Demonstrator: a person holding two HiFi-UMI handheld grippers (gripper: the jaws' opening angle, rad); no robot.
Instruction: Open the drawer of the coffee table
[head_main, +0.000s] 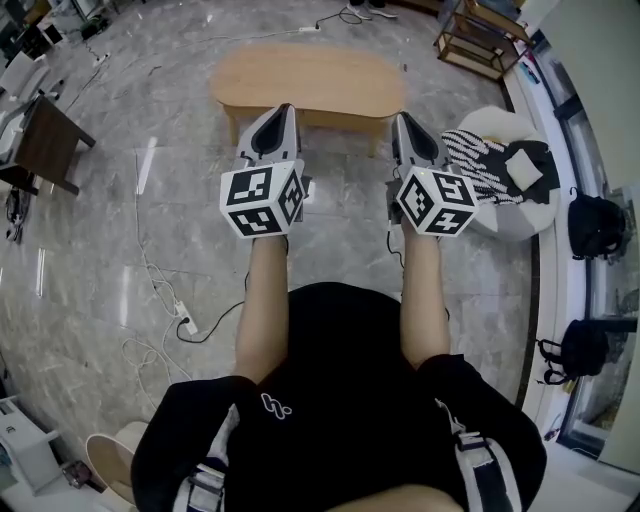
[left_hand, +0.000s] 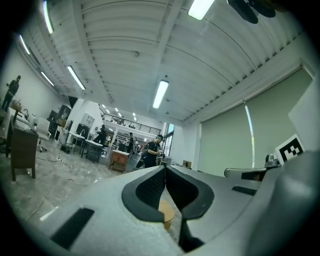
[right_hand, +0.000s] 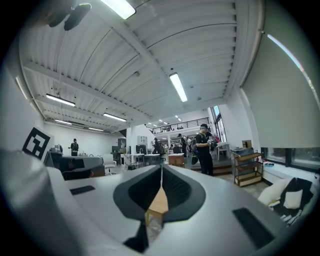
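A low oval wooden coffee table (head_main: 305, 82) stands on the marble floor ahead of me in the head view; its drawer does not show from here. My left gripper (head_main: 277, 113) is held level in front of the table's near edge, jaws shut with nothing between them. My right gripper (head_main: 408, 122) hangs beside it to the right, also shut and empty. In the left gripper view the gripper (left_hand: 165, 172) has its black pads (left_hand: 150, 190) meeting, a sliver of the tabletop (left_hand: 166, 212) showing below. In the right gripper view the gripper (right_hand: 161, 172) likewise shows touching pads (right_hand: 175, 190) and a slice of table (right_hand: 159, 202).
A white round pouf (head_main: 510, 165) with black-and-white gloves on it sits right of the table. A dark side table (head_main: 45, 140) stands at left. Cables and a power strip (head_main: 183, 318) trail over the floor. Black bags (head_main: 595, 222) and a wooden shelf (head_main: 480, 40) line the right wall.
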